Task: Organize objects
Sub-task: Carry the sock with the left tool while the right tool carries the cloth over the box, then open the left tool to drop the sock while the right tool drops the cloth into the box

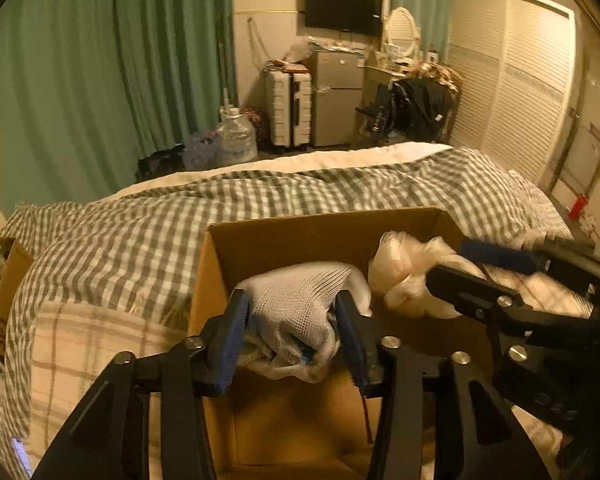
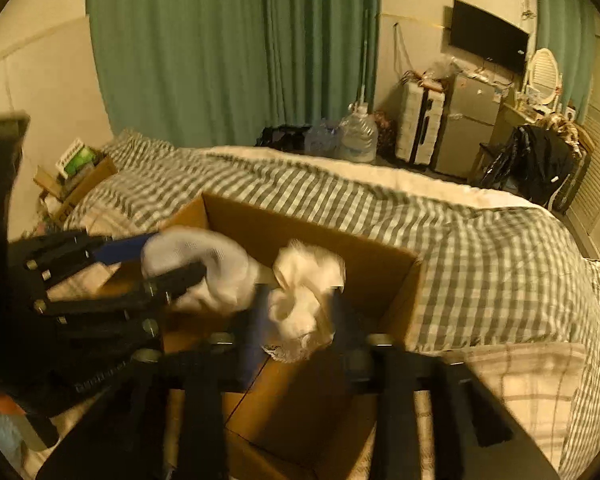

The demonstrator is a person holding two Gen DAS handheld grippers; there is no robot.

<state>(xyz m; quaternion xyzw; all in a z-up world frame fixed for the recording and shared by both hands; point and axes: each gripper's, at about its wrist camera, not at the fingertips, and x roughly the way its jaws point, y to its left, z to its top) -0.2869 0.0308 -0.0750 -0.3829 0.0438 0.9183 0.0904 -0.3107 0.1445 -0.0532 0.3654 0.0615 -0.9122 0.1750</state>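
Both grippers — left (image 1: 292, 330), right (image 2: 300, 320), seemingly clamped — over box (image 1: 300, 236).

The left gripper (image 1: 292, 320) reaches forward and slightly down, its two blue-padded fingers (image 1: 230, 340) set apart with a white mesh bundle (image 1: 296, 300) pressed between them, touching both pads. The right gripper (image 2: 296, 316) sits just to its right, angled in toward it, and its fingers are clamped on a crumpled white bag (image 2: 304, 296). Seen from the right wrist, its own fingers are blurred. The two grippers lie close together, tips nearly level.
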